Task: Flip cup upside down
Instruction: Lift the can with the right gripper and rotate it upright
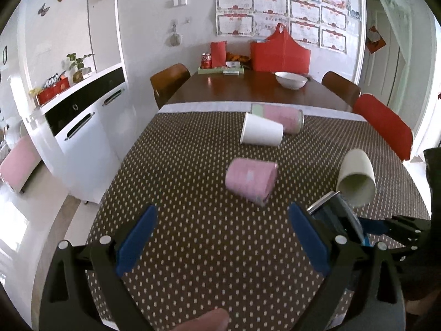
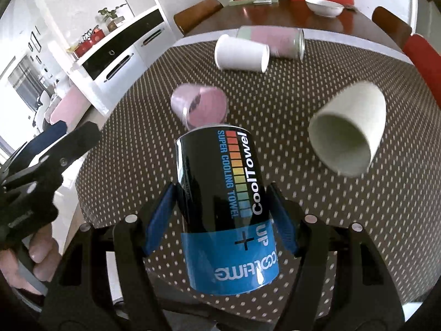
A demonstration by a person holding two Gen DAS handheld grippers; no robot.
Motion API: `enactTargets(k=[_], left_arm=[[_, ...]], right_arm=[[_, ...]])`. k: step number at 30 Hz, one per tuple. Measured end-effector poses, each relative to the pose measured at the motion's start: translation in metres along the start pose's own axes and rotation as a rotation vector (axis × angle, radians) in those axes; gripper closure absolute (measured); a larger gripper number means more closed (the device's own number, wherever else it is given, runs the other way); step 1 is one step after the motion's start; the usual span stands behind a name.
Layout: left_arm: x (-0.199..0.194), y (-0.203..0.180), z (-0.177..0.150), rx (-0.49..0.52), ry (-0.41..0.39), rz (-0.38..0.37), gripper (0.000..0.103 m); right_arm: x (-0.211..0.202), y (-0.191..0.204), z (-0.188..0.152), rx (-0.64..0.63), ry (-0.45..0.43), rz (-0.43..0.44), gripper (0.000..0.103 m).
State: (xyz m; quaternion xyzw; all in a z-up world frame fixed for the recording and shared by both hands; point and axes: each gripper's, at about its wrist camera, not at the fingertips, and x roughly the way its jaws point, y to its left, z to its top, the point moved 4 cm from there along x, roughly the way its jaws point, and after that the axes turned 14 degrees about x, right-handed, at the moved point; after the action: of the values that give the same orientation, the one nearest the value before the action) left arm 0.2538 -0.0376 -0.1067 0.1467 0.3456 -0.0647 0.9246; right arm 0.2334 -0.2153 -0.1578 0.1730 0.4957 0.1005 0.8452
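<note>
My right gripper (image 2: 220, 193) is shut on a black and blue "CoolTowel" canister (image 2: 226, 187) and holds it above the dotted tablecloth (image 2: 275, 96); the canister also shows in the left wrist view (image 1: 335, 215). A pink cup (image 1: 250, 180) lies on its side mid-table, blurred; it also shows in the right wrist view (image 2: 199, 107). A white paper cup (image 1: 261, 133) lies on its side farther back. A cream cup (image 1: 357, 179) lies on its side at the right, mouth toward me. My left gripper (image 1: 223, 234) is open and empty above the near cloth.
A pink and green canister (image 1: 281, 117) lies behind the white paper cup. A white bowl (image 1: 290, 79), a red bag (image 1: 279, 52) and a cola can (image 1: 206, 60) stand on the bare wooden table beyond. Chairs (image 1: 383, 124) flank the table. A white cabinet (image 1: 82, 127) stands left.
</note>
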Motion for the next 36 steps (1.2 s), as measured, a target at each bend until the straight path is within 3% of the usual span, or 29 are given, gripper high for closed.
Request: enactTargets(k=[9, 16, 18, 20, 22, 36], left_arm=[[-0.013, -0.001, -0.024, 0.007, -0.004, -0.005, 0.008], [-0.019, -0.005, -0.033, 0.008, -0.016, -0.006, 0.008], [-0.022, -0.005, -0.035, 0.005, -0.021, -0.005, 0.008], [-0.025, -0.006, -0.037, 0.003, -0.029, -0.003, 0.008], [-0.028, -0.006, -0.039, 0.001, -0.038, -0.002, 0.008], [-0.069, -0.030, -0.049, 0.017, -0.116, -0.006, 0.008]], right_arm=[[0.012, -0.005, -0.021, 0.031, -0.019, -0.061, 0.036], [0.014, -0.006, -0.017, 0.031, -0.062, -0.082, 0.035], [0.009, -0.006, -0.016, 0.032, -0.086, -0.077, 0.027], [0.003, -0.007, -0.016, 0.037, -0.116, -0.074, 0.011], [-0.004, -0.008, -0.015, 0.043, -0.144, -0.067, 0.006], [-0.070, -0.014, -0.036, 0.062, -0.340, -0.035, 0.006]])
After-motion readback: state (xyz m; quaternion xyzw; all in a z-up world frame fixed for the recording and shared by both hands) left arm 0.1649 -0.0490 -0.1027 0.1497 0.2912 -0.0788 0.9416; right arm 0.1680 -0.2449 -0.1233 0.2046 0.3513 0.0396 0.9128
